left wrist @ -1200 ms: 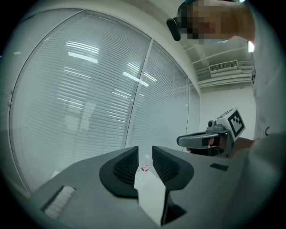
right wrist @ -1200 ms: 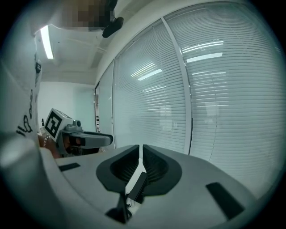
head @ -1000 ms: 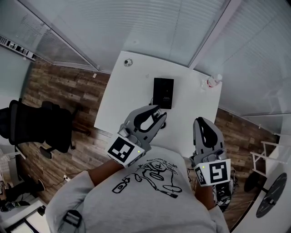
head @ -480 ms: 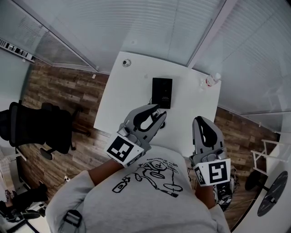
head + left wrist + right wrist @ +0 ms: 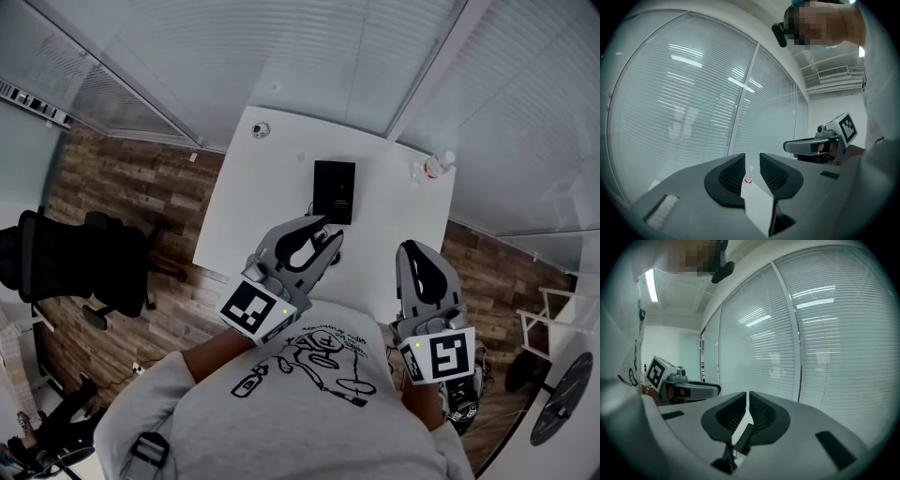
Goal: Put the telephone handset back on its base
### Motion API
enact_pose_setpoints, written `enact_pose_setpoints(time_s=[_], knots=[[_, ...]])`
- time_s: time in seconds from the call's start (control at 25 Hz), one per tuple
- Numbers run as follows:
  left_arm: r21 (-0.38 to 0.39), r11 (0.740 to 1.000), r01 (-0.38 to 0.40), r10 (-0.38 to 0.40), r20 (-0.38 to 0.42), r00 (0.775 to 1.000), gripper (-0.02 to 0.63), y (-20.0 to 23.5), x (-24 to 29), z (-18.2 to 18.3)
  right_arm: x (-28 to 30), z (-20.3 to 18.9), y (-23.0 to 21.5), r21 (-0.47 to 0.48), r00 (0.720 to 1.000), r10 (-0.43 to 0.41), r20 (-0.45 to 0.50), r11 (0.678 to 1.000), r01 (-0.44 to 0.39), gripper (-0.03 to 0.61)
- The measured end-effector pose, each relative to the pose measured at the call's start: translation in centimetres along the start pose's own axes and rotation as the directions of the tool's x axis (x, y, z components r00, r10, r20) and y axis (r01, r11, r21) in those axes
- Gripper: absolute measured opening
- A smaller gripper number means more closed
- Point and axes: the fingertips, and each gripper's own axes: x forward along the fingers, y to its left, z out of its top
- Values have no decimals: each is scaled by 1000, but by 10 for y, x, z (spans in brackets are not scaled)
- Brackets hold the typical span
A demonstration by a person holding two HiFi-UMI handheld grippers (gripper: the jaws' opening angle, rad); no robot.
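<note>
The black telephone point(image 5: 335, 190) lies on the white table point(image 5: 262, 197), past both grippers; from here I cannot tell its handset from its base. My left gripper point(image 5: 325, 240) hovers over the table's near edge, just short of the phone, its jaws a narrow gap apart and empty. My right gripper point(image 5: 413, 249) is held further right, shut on nothing. In the right gripper view point(image 5: 748, 401) a corner of the telephone point(image 5: 743, 439) and its cord show below the jaws. The left gripper view point(image 5: 752, 164) looks across the table point(image 5: 759, 206) at the right gripper point(image 5: 820, 143).
A small plastic bottle point(image 5: 433, 169) stands at the table's far right corner and shows between the left jaws point(image 5: 748, 179). A small round object point(image 5: 261, 129) sits at the far left corner. Window blinds point(image 5: 309, 56) run behind the table. A black office chair point(image 5: 84, 262) stands left.
Both grippers stay where they were. The head view shifted very slightly a second ago and has been still since.
</note>
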Motion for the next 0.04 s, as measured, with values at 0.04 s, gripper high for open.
enact_pose_setpoints(time_s=[0.04], knots=[[-1, 1000, 1, -1, 0, 1000, 95, 0, 1, 0, 0, 0, 0, 1, 1000, 1, 0, 1000, -1, 11]])
